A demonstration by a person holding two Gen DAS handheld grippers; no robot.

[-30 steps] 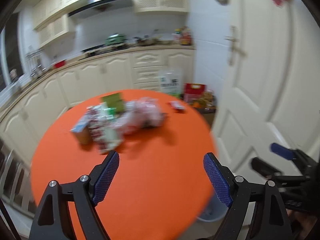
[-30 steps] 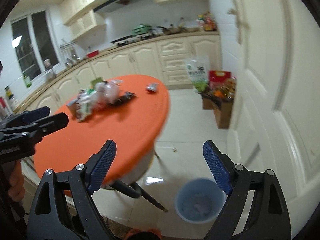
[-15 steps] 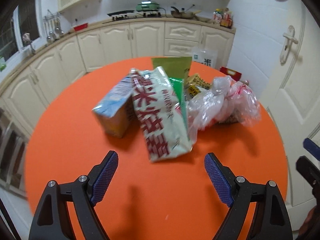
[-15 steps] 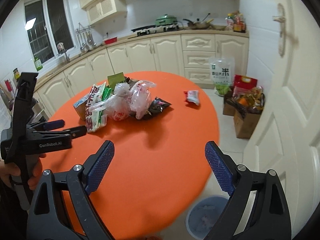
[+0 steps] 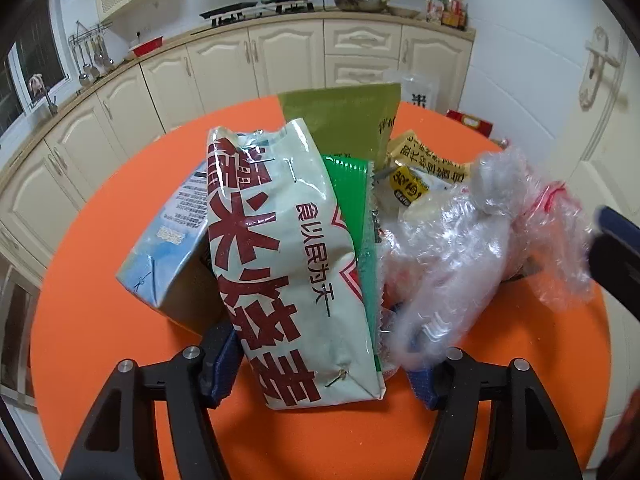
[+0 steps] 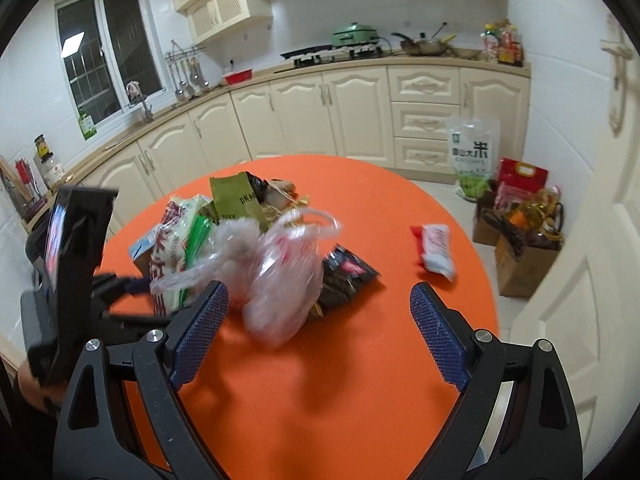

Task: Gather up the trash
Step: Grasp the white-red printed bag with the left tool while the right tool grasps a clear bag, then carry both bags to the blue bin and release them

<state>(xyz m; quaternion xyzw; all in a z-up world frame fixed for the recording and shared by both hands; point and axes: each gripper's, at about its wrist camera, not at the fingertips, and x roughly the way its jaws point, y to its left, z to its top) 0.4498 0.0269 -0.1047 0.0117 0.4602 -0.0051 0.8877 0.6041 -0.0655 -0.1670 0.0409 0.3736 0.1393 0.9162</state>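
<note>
A heap of trash lies on the round orange table (image 5: 100, 320). At its front is a white bag with red characters (image 5: 296, 280), with a blue-white carton (image 5: 168, 248), a green wrapper (image 5: 352, 208), an olive pouch (image 5: 344, 120) and crumpled clear plastic bags (image 5: 460, 260) around it. My left gripper (image 5: 316, 344) is closing, its jaws either side of the white bag's near end. The right pad sits under the clear plastic, a little off the bag. My right gripper (image 6: 319, 296) is open, over the table before the plastic bags (image 6: 280, 280). A red-white packet (image 6: 436, 248) lies apart at the right.
Cream cabinets and a cluttered counter curve behind the table. On the floor at the right stand a rice bag (image 6: 474, 152) and a cardboard box of groceries (image 6: 520, 240). A white door (image 6: 600, 280) is close on the right. A dark wrapper (image 6: 348, 272) lies beside the plastic bags.
Both grippers swung from the table's edge in toward the heap. The left one dropped close over the white bag and its jaws narrowed. The right one now hangs over the tabletop.
</note>
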